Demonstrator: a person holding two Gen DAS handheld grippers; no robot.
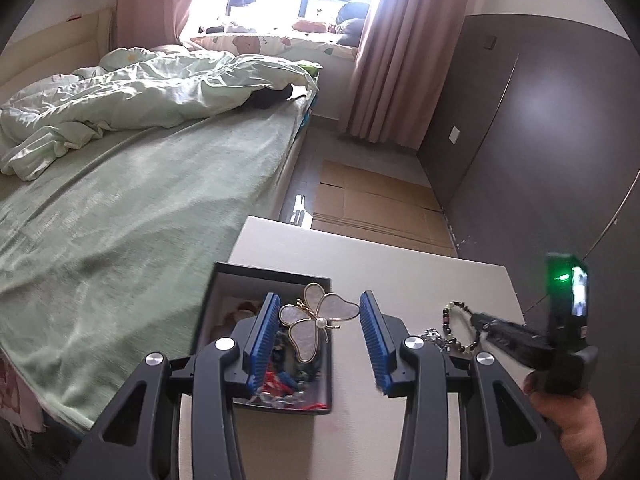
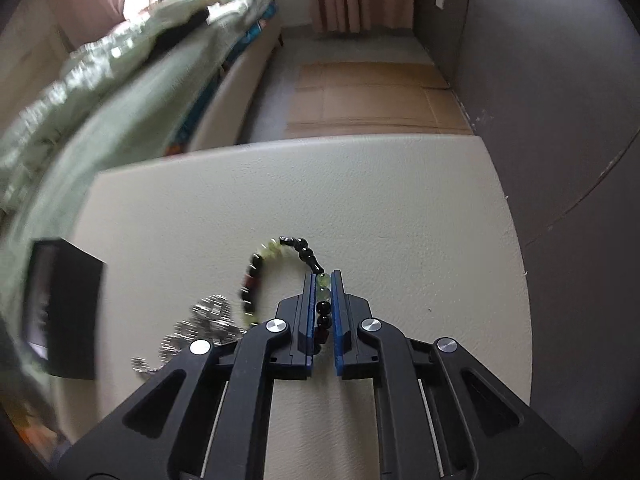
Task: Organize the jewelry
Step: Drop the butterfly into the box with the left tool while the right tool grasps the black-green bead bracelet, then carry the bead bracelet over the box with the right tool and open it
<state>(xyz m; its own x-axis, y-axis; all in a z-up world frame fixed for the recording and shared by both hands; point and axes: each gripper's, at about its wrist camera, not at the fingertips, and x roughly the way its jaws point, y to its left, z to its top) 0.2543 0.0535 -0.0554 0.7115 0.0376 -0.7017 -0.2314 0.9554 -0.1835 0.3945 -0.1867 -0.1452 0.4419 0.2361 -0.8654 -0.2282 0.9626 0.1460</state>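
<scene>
Two fingers [image 2: 322,280] hiding bracelet [image 2: 256,276] beads, silver chain [image 2: 200,324] blurred

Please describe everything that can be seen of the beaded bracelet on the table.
The beaded bracelet is a loop of round beads, black, pale green and dark red, glossy like glass or stone. It lies on the cream table, beside a silvery chain; whether they touch is unclear. The right gripper is shut on one side of the loop, with beads pinched between its blue pads. The rest curves away to the left.
</scene>
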